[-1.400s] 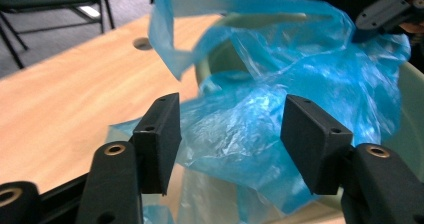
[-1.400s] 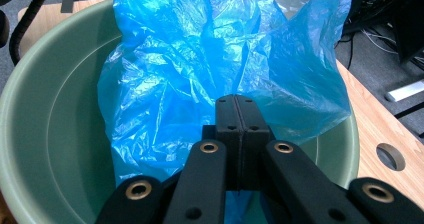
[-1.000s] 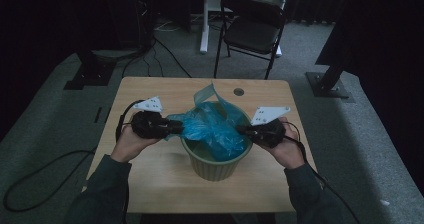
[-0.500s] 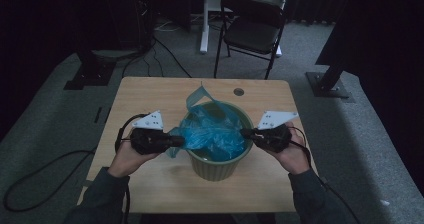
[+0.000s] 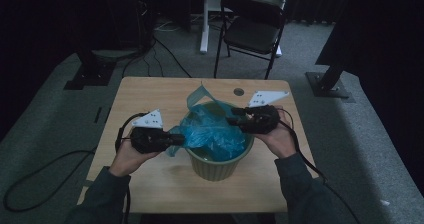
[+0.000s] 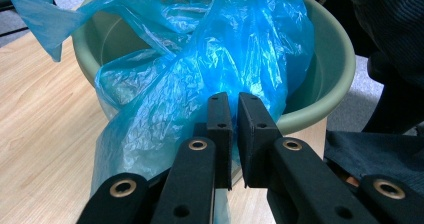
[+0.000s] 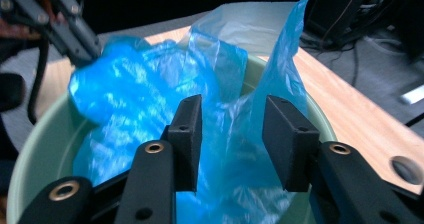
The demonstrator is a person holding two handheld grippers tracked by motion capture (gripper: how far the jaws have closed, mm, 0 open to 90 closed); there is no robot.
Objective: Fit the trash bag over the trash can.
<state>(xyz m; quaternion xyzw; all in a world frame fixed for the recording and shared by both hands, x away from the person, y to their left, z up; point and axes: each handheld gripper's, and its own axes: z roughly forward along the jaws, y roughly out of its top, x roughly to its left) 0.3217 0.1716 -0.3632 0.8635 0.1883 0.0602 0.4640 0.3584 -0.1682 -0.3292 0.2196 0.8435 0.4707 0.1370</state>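
Chair (image 5: 252, 31) beyond table (image 5: 150, 91), overhead.

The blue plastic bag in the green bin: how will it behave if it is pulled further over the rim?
The blue plastic bag looks thin and crumpled, so it is probably floppy and very light. It drapes loosely over the green bin, so it may slide back in when released. Its glossy film could slip from the left tongs unless pinched firmly.

Blue bag (image 5: 212, 131) in green bin (image 5: 220, 160), left gripper (image 5: 172, 139) pinching bag
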